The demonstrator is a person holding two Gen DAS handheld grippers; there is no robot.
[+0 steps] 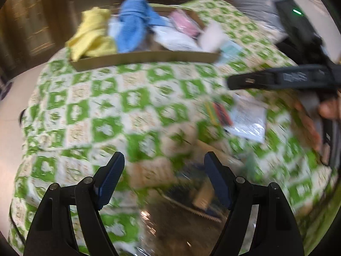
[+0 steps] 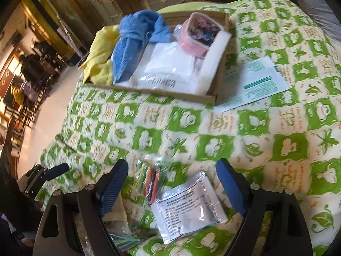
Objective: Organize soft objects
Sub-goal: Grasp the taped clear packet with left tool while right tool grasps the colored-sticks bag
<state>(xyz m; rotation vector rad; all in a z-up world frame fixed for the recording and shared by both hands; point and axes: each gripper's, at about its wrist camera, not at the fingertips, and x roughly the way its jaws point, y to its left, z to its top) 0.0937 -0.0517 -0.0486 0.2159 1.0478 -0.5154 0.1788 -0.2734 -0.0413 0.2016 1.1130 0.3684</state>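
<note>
Soft packets: silver pouch and bag of colored sticks lie on bedspread, outside cardboard tray. My right gripper spread wide above them, ready to pick; left gripper also apart, empty.

The left wrist view is smeared: the clear bag near the bottom edge blurs, contents unreadable. Print on the silver packet is too small to read.

No wording can be made out: the silver foil pouch near the front carries a white label of small dark print too fine to read, the clear bag in the far cardboard tray shows blurred dark lettering, and the leaflet at right has illegible teal blocks.
</note>
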